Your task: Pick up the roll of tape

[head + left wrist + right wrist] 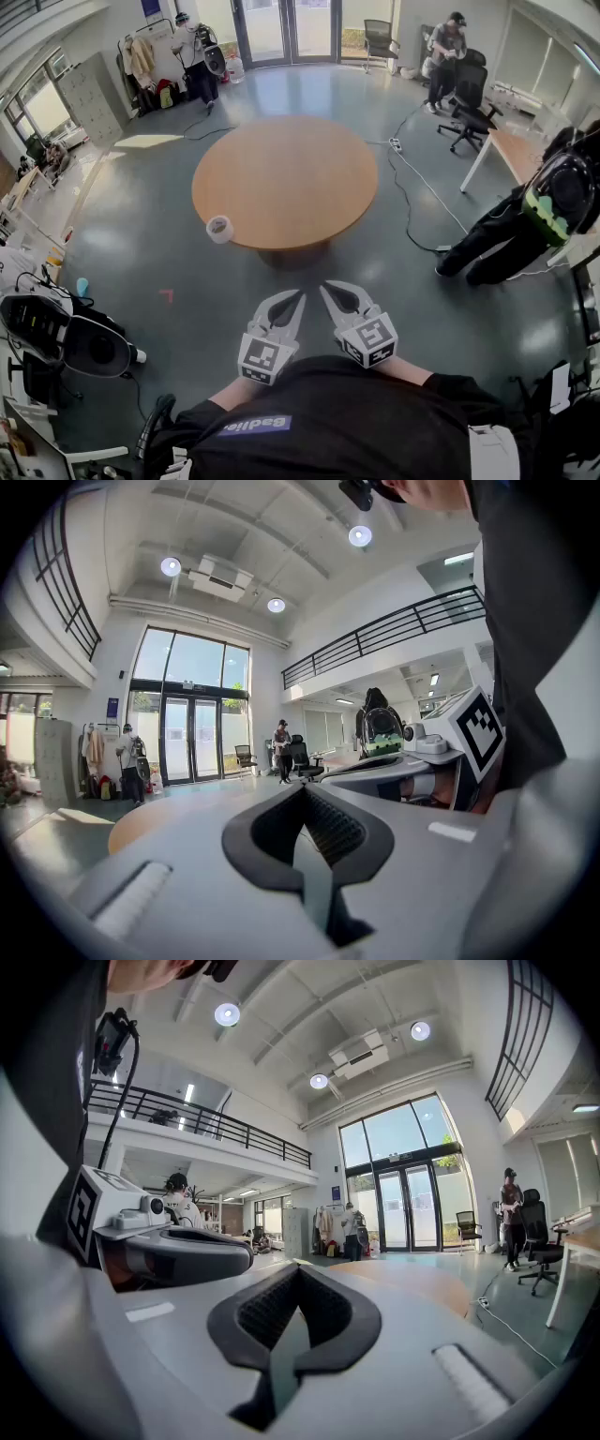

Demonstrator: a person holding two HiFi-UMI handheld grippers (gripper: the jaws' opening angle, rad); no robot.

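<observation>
Roll of tape [219, 229] at left edge of round table [291, 178], frame centre, left gripper [298, 298] and right gripper [328, 289] lower centre, jaws closed, empty.

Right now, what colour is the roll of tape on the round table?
The roll of tape is white; the head view shows it best.

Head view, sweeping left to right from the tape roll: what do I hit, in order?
roll of tape → left gripper → right gripper → person in black with a backpack. The round wooden table spans the first three, so it is left out.
</observation>
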